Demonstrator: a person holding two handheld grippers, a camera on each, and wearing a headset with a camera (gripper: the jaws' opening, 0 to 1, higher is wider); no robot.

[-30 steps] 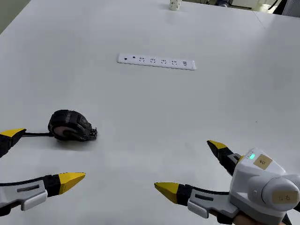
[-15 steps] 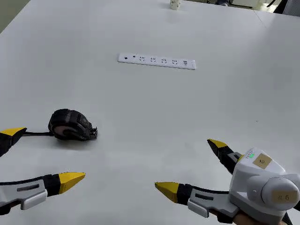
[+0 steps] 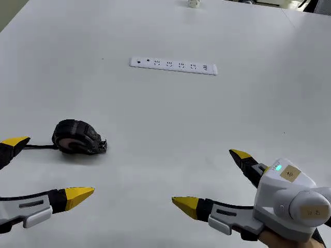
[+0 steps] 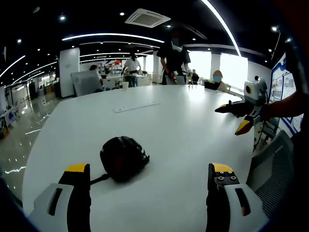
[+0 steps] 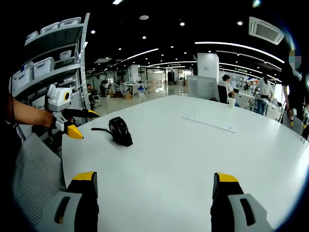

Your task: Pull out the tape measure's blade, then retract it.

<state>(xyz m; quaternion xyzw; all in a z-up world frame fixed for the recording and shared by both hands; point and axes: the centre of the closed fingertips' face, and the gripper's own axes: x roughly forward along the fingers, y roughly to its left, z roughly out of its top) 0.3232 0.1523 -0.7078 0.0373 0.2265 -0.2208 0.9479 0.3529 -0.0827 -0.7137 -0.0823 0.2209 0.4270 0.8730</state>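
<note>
The tape measure point(image 3: 77, 138) is lying on the near-left part of the white table point(image 3: 155, 119). Its black case is resting on its side, with the round face showing toward the near edge. The blade is sitting fully inside the case, and the hook is showing at the case's right end. A thin black strap point(image 3: 39, 147) is running left from the case.

The left gripper point(image 3: 47, 167) is hovering above the near-left edge of the table. Its jaws are standing wide apart and are grasping nothing. The far jaw tip is sitting just left of the strap's end; contact with the strap cannot be told. In the left gripper view, the tape measure is lying ahead, between the two jaw lines and closer to the left jaw, apart from both.

The right gripper point(image 3: 211, 178) is hovering above the near-right part of the table, well apart from the tape measure. Its jaws are also spread wide and are grasping nothing. A hand is gripping it from below.

A white power strip point(image 3: 173, 66) is lying flat across the far middle of the table, well apart from the tape measure. A small white cup point(image 3: 194, 3) is standing at the far edge. Several people are standing and sitting beyond the far end of the table.
</note>
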